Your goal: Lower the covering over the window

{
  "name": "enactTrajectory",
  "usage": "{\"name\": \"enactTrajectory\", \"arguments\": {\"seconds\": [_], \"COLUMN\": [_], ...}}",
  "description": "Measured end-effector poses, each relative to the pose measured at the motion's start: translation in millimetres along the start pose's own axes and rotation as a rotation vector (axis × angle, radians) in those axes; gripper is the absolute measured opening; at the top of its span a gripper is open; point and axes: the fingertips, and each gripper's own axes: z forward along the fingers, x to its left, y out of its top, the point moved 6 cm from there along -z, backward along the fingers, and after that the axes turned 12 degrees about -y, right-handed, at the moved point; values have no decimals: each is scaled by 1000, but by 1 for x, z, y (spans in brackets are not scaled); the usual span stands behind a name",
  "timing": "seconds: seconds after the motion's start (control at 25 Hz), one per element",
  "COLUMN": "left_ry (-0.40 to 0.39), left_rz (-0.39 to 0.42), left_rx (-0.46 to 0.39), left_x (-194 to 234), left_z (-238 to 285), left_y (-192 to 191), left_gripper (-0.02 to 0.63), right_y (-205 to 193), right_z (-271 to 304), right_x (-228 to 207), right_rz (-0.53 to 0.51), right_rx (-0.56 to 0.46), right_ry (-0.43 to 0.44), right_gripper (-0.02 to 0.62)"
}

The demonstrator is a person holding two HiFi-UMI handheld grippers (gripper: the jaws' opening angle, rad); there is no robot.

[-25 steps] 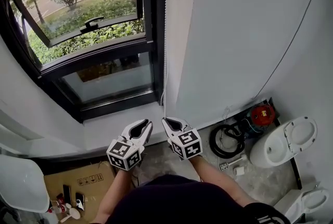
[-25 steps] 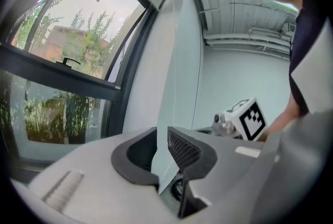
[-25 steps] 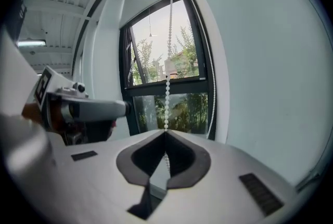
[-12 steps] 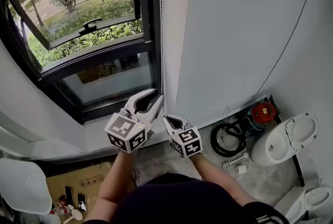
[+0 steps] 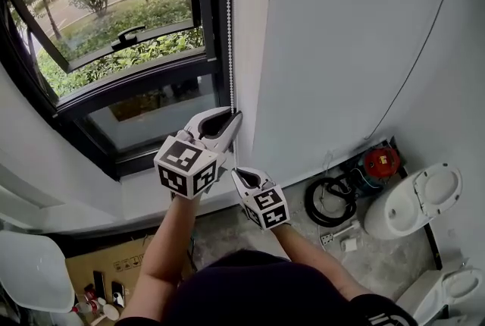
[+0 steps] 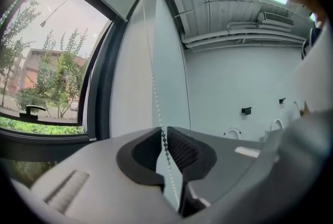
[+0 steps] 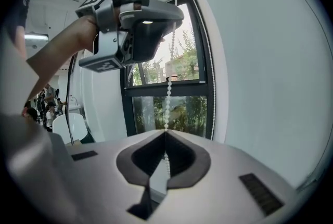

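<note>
right gripper (image 7: 166, 135): clamped shut on the bead chain (image 7: 168, 98), low on the strand, anchoring it.
left gripper (image 6: 162, 133): opening at the jaws, set around the same chain higher up, with the pads not pressing on the beads.
next grip: best taken high and square on the beads, and closed fully before any release below.
pull: straight down along the strand, hand over hand and steady. Probably prone to skipping beads if tugged sideways.
window (image 5: 144, 82): just left of the chain, uncovered across all the glass in the head view.
covering: not plainly in view, judged still rolled up high.
cardboard box (image 5: 114, 268): on the floor at near left, topped with small items too tiny to name.
toilet bowl (image 5: 409, 207): farther right on the floor, seemingly empty.
</note>
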Motion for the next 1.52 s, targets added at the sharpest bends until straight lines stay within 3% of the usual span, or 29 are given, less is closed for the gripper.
{"name": "enactTrajectory", "arguments": {"seconds": [0.08, 0.24, 0.4, 0.96, 1.52], "left_ry": [-7, -4, -7, 12, 28], "left_rz": [8, 20, -23, -181, -242], "left_rx": [9, -12, -8, 55, 119], "left_x": [-2, -4, -1, -8, -21], "left_z": [2, 1, -2, -8, -10], "left_y": [0, -1, -8, -82, -133], "left_gripper": [27, 21, 20, 20, 20], "right_y": [-1, -1, -7, -72, -119], "right_z": [0, 1, 3, 17, 18], "right_x": [1, -1, -4, 3, 6], "right_rz": [-5, -3, -4, -24, -61], "right_rx": [-1, 0, 19, 185, 321], "right_ry": [2, -1, -5, 22, 31], "right_gripper": [12, 12, 12, 12, 12]}}
